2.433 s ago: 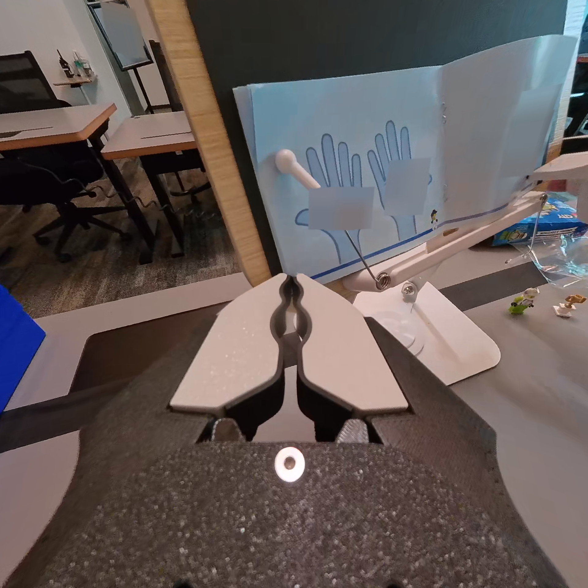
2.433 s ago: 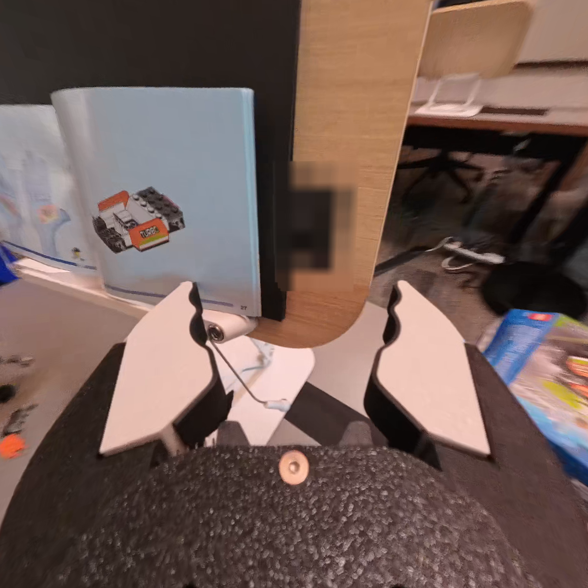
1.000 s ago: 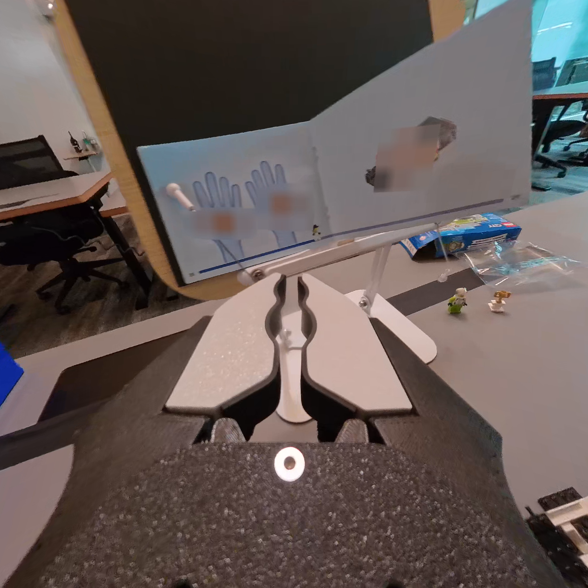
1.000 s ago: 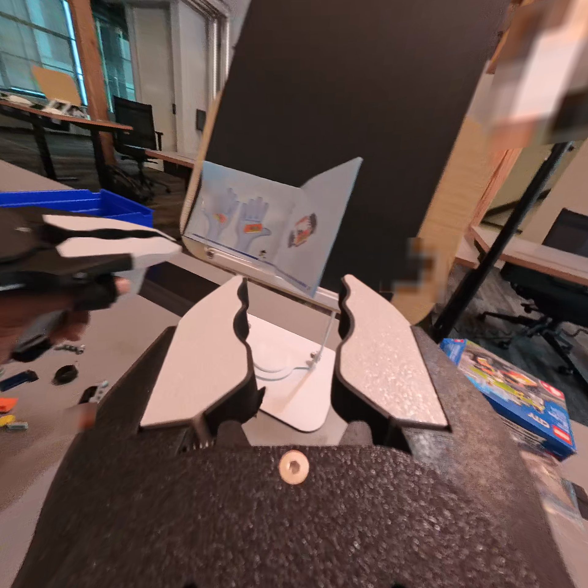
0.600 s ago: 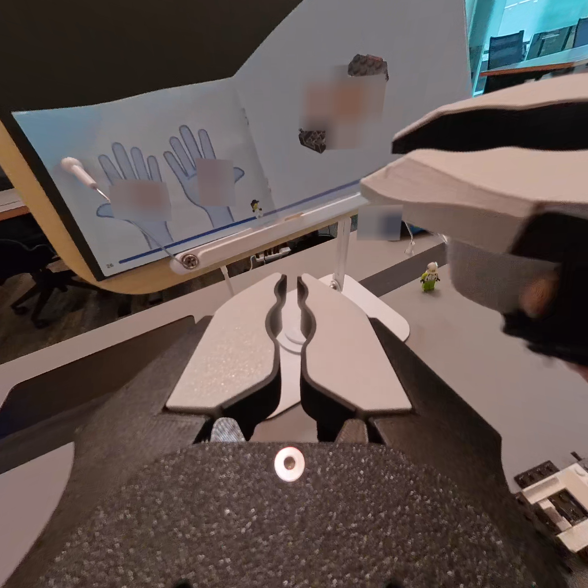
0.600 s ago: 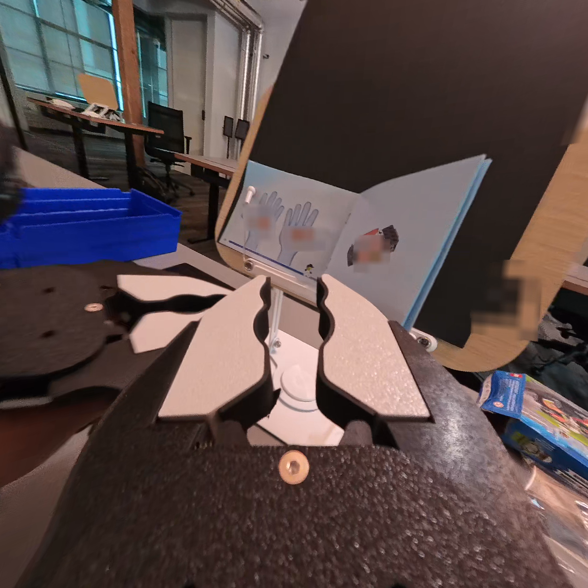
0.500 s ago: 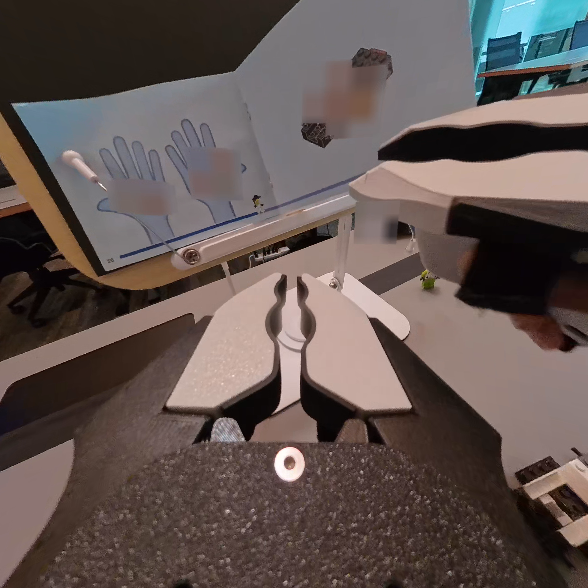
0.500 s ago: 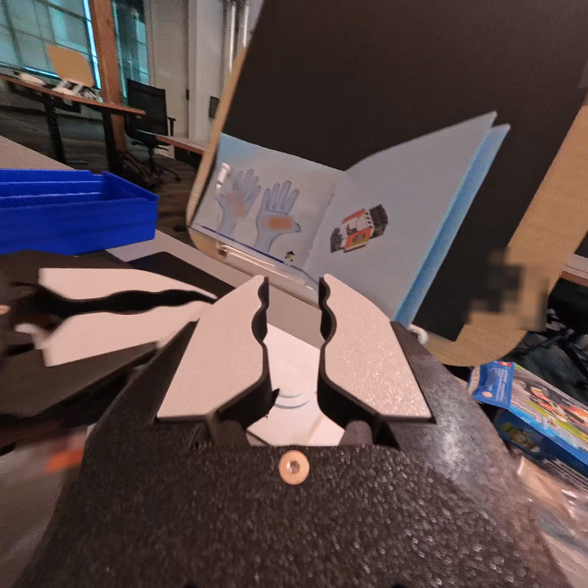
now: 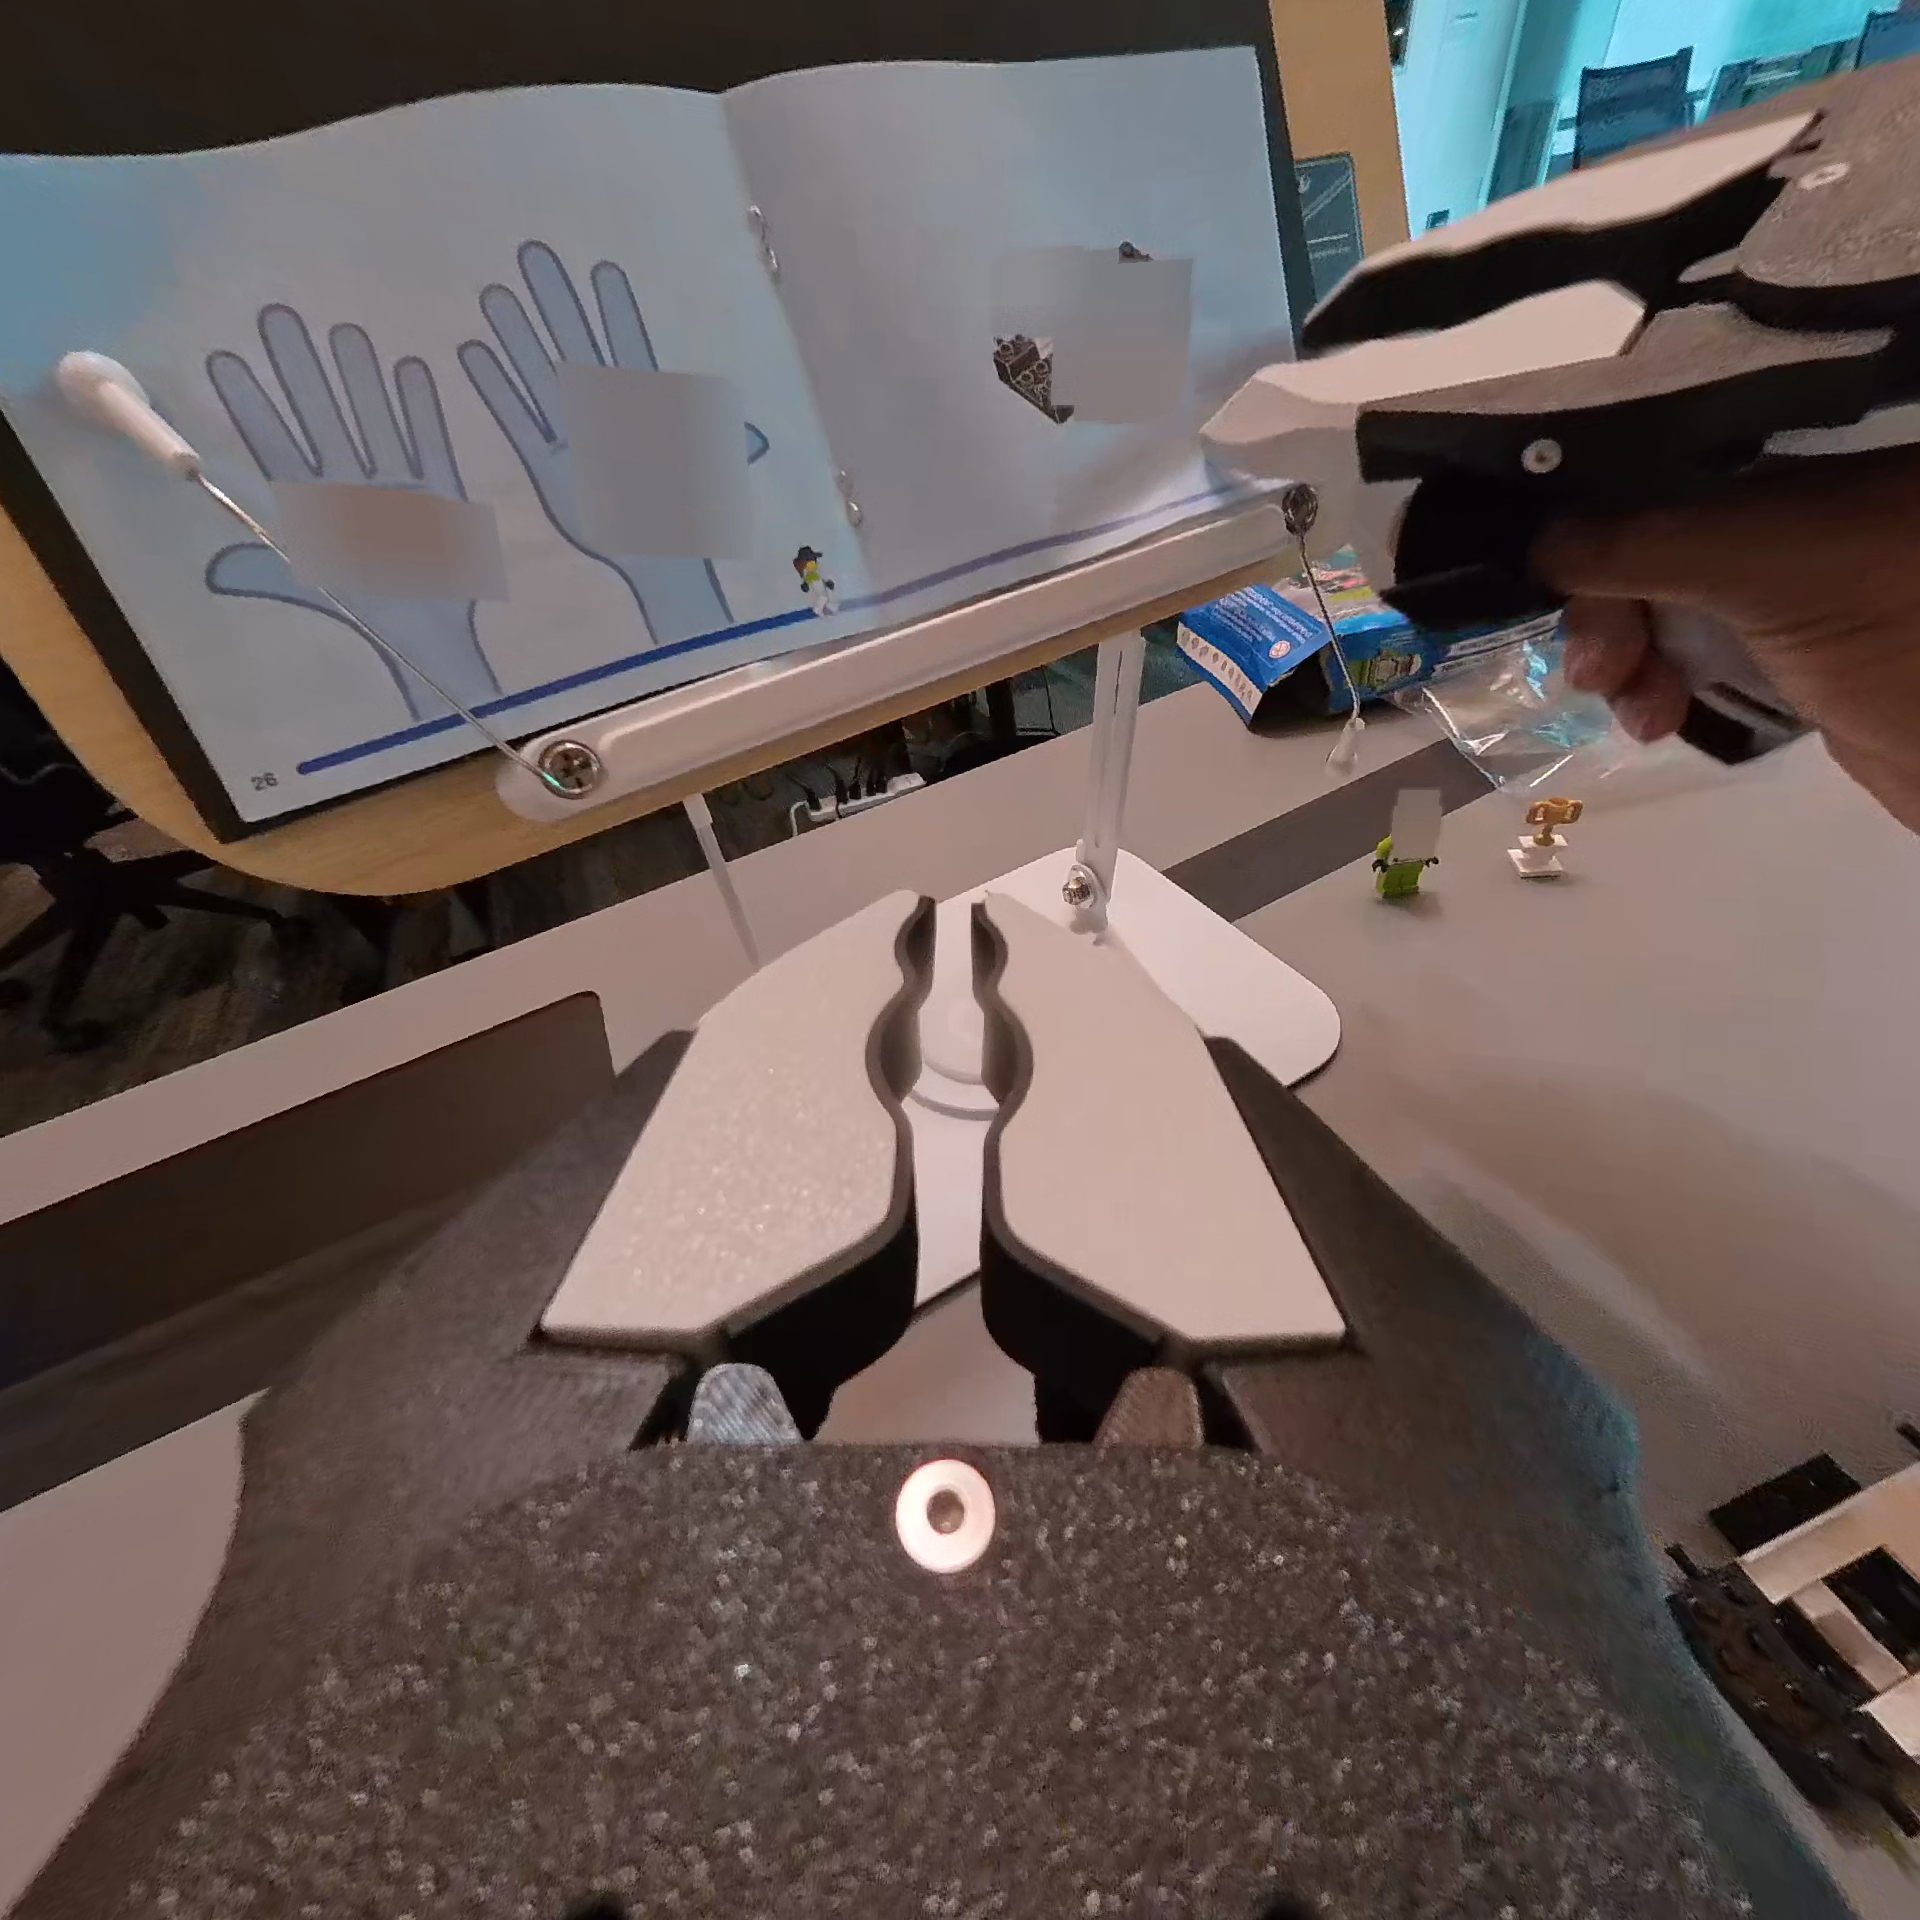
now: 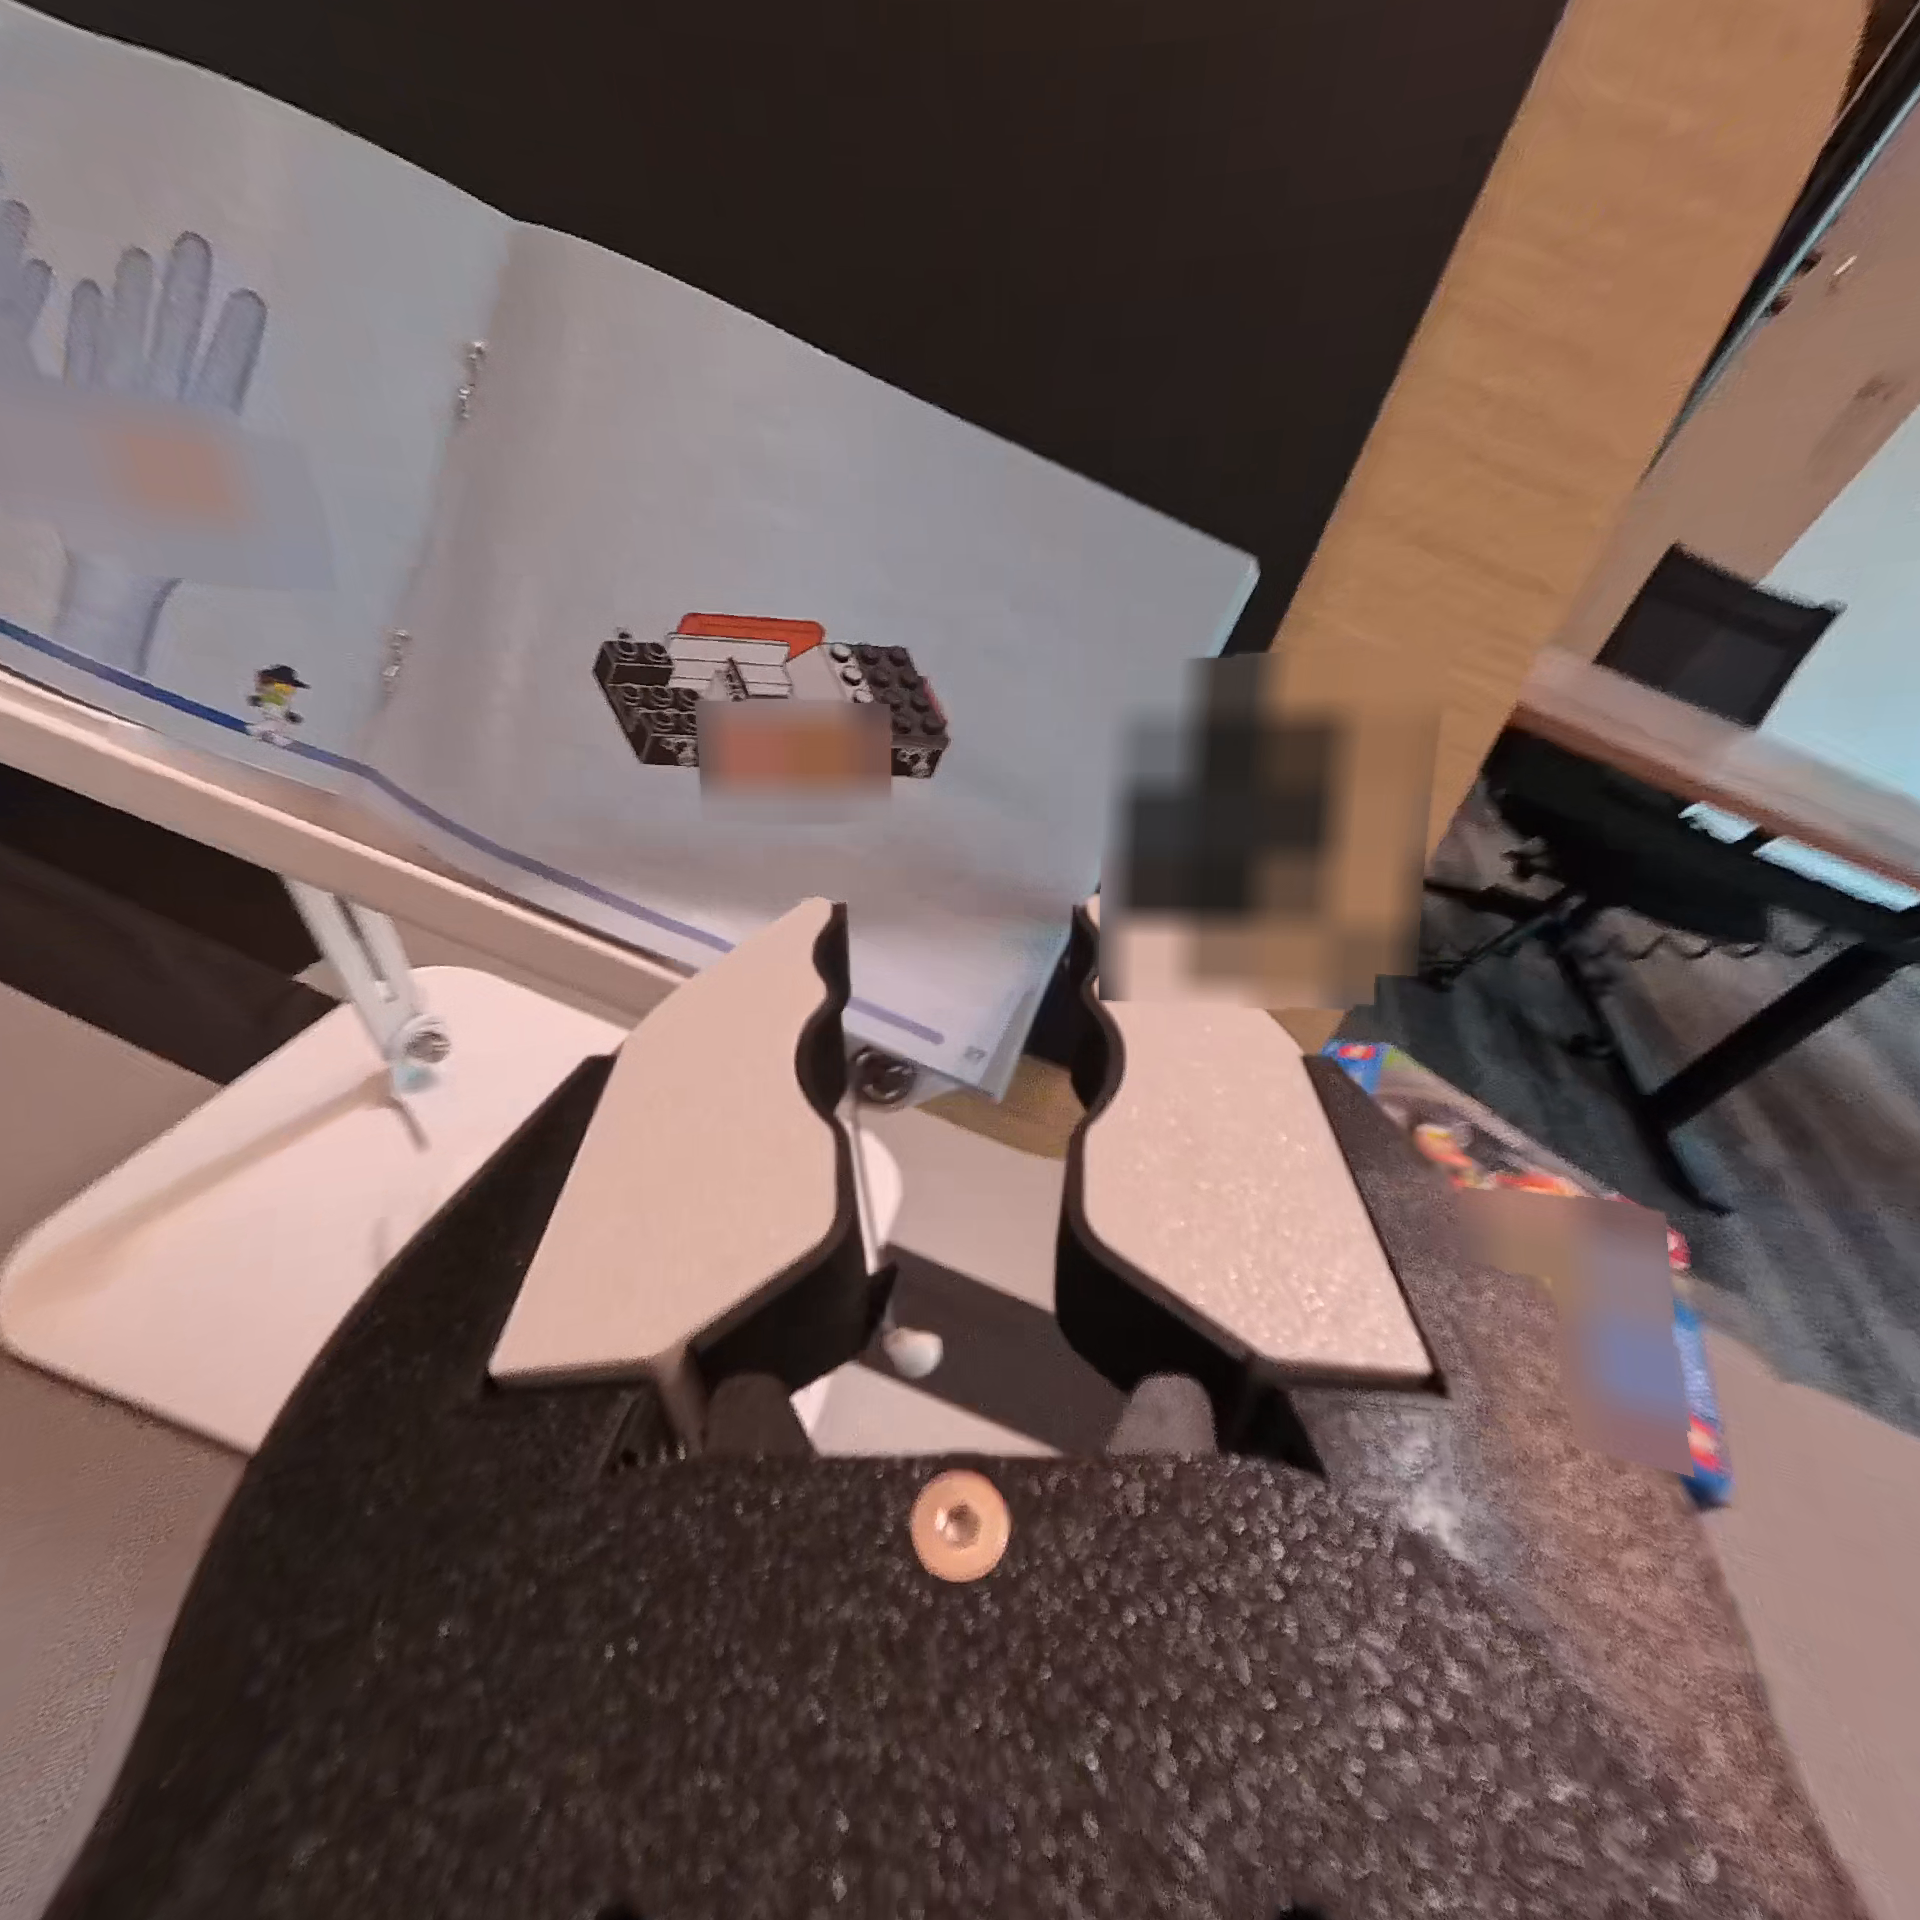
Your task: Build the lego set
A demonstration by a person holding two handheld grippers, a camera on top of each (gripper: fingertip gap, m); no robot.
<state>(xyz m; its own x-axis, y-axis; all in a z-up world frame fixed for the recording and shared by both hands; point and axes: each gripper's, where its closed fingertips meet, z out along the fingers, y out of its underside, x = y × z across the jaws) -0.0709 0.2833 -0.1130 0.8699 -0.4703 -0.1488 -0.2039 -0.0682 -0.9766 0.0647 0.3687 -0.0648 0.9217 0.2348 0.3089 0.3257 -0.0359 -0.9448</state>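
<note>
The instruction booklet (image 9: 644, 416) stands open on a white stand (image 9: 1195, 977). My left gripper (image 9: 953, 920) is shut and empty, low over the stand's base. My right gripper (image 9: 1262, 431) reaches in from the right, at the right page's lower corner. In the right wrist view it (image 10: 961, 925) is open, with the page corner (image 10: 977, 1029) showing between its fingertips; I cannot tell whether they touch. The right page-holder wire (image 10: 862, 1195) hangs down off the page. A black and white partial build (image 9: 1829, 1600) lies at the lower right.
A green minifigure (image 9: 1403, 868) and a small trophy piece (image 9: 1548, 826) stand on the grey table (image 9: 1507, 1143). A blue set box (image 9: 1268, 634) and a clear plastic bag (image 9: 1527, 707) lie behind them. A dark panel with a wood edge (image 10: 1455, 364) stands behind the stand. The small trophy piece (image 9: 1548, 826) is about 20 cm from my right fingertips.
My right gripper has moved in to the booklet's right page corner, narrowing and then widening a little. My left gripper has come nearer the stand and stays shut.
</note>
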